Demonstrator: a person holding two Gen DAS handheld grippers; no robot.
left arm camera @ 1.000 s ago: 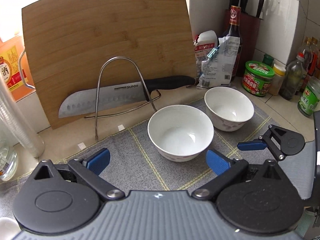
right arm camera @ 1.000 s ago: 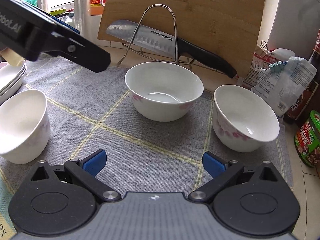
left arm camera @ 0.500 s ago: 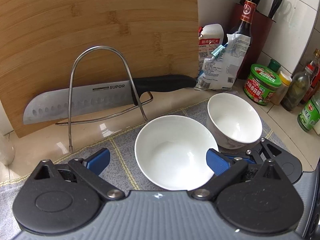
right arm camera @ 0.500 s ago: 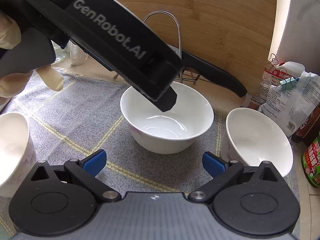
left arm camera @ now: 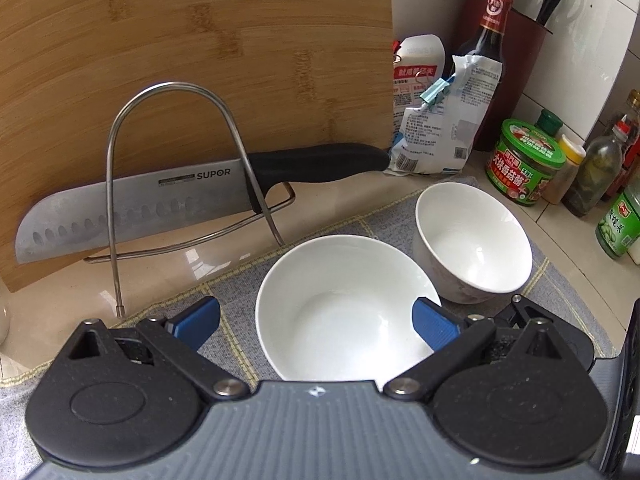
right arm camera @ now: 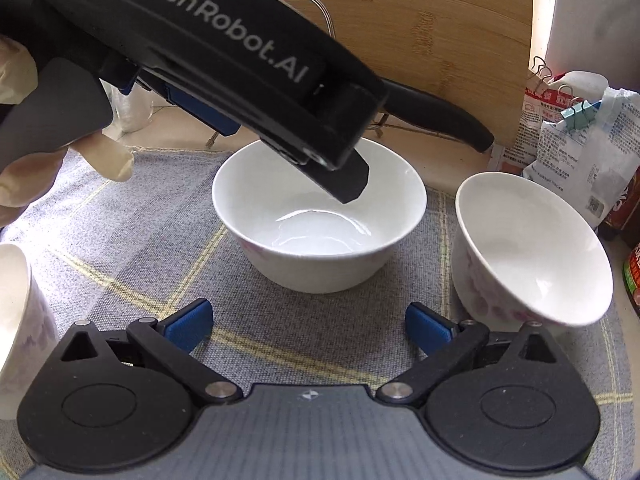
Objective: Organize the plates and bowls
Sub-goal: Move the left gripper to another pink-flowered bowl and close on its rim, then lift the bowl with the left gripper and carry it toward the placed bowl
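Our left gripper (left arm camera: 316, 322) has its fingers spread wide, hovering over the wide bowl (left arm camera: 340, 312); the right finger pad (left arm camera: 434, 326) sits over that bowl's right rim, the left pad (left arm camera: 196, 320) over the mat (left arm camera: 240, 308) left of it. We cannot tell whether the pad touches the rim. A smaller bowl (left arm camera: 474, 246) stands just beyond the right finger, nearly touching the wide one.

Our right gripper (right arm camera: 308, 322) also has its fingers apart, clamping nothing. The wide bowl (right arm camera: 320, 216) lies ahead between them, the smaller bowl (right arm camera: 532, 248) just past the right finger, and a third bowl (right arm camera: 18, 320) outside the left finger. A gloved hand (right arm camera: 52, 128) holds the left gripper (right arm camera: 348, 176) above the wide bowl.

Behind stand a knife (left arm camera: 168, 204) and cutting board (left arm camera: 192, 52).
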